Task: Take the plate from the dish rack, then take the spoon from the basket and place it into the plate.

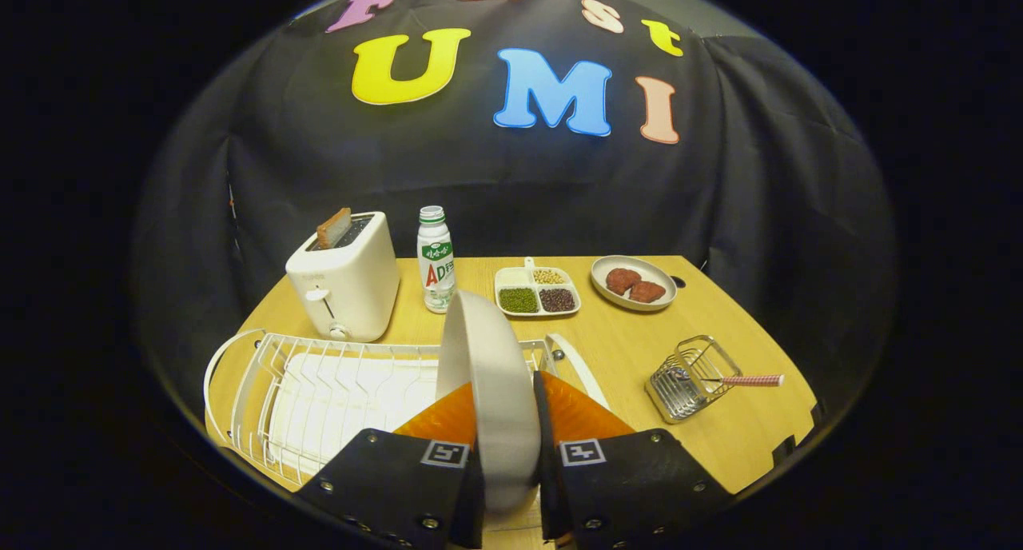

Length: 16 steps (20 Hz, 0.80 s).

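The gripper (505,422) is clamped on the plate (487,390), both fingers pressing its faces near the lower rim, so the jaws stand only as wide as the plate is thick. The plate stands on edge, tilted a little, over the right end of the white dish rack (320,382) — gripping it edge-on suits lifting it out of the upright slots. Whether its bottom rim has cleared the wires I cannot tell; the fingers hide that part.

Off to the right, well apart from the rack, the wire basket (694,386) sits on the wooden table (623,350) with the spoon (739,380) lying in it, handle sticking out sideways. Its bowl is hard to make out through the mesh.

Beyond stand a toaster (345,278), a bottle (435,260), a divided tray (537,291) and a dish (634,282).
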Available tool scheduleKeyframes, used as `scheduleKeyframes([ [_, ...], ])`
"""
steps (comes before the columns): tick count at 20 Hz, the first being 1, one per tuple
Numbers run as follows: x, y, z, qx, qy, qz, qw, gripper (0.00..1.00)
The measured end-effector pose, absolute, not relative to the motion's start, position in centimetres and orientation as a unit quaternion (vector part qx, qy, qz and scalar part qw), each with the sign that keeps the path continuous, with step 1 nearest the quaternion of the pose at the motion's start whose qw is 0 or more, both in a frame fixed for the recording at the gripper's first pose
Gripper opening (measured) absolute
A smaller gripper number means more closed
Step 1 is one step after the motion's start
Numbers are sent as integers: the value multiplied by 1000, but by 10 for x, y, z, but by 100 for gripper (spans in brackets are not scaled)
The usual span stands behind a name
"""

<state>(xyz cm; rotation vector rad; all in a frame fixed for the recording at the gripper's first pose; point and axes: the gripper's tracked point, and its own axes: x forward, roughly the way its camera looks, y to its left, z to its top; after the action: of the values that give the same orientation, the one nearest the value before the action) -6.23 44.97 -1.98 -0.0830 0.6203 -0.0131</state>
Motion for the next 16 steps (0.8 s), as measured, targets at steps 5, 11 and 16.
scheduleKeyframes([
  [5,-63,451,-5,-76,292,-20,953,27],
  [11,-60,445,26,-123,261,-30,957,22],
  [16,-85,428,59,-118,242,-46,962,22],
])
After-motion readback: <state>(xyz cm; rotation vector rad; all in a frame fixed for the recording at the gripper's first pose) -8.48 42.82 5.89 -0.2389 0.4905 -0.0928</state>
